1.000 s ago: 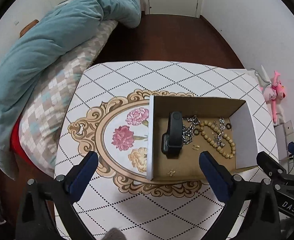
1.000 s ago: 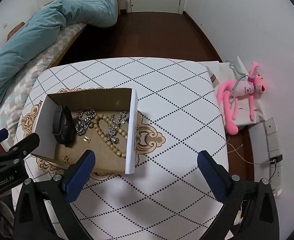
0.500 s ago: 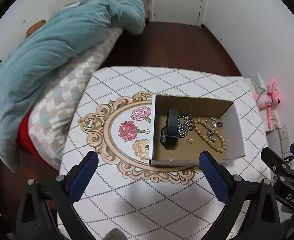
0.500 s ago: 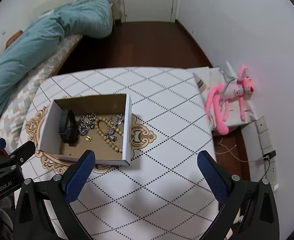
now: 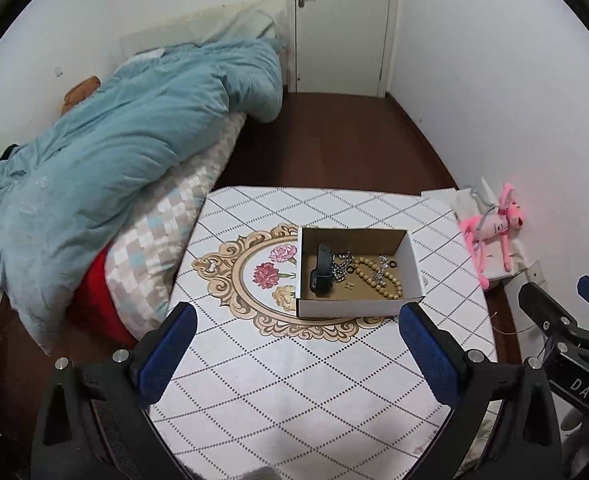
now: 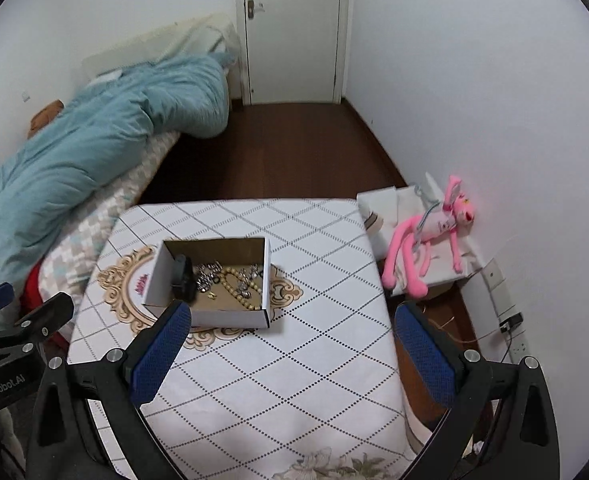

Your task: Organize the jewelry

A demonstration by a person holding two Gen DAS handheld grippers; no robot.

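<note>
A white cardboard box (image 5: 354,307) with a brown inside stands on the patterned table (image 5: 294,392). In it lie a black wristband (image 5: 321,270), a silver chain (image 5: 340,267), a wooden bead bracelet (image 5: 378,278) and small rings and earrings. The box also shows in the right wrist view (image 6: 230,317), with the band (image 6: 182,278) and beads (image 6: 238,292) inside. My left gripper (image 5: 294,354) is open and empty, well back from the box. My right gripper (image 6: 290,356) is open and empty, near the table's front.
A bed with a teal duvet (image 5: 106,168) runs along the table's left side. A pink plush toy (image 6: 430,236) lies on a white stand at the right wall. A white door (image 5: 342,24) and dark wood floor (image 5: 334,148) lie beyond the table.
Both grippers have drawn back and up from the box, so it looks smaller and farther. The room's door and walls have come into view. The box's contents have not moved.
</note>
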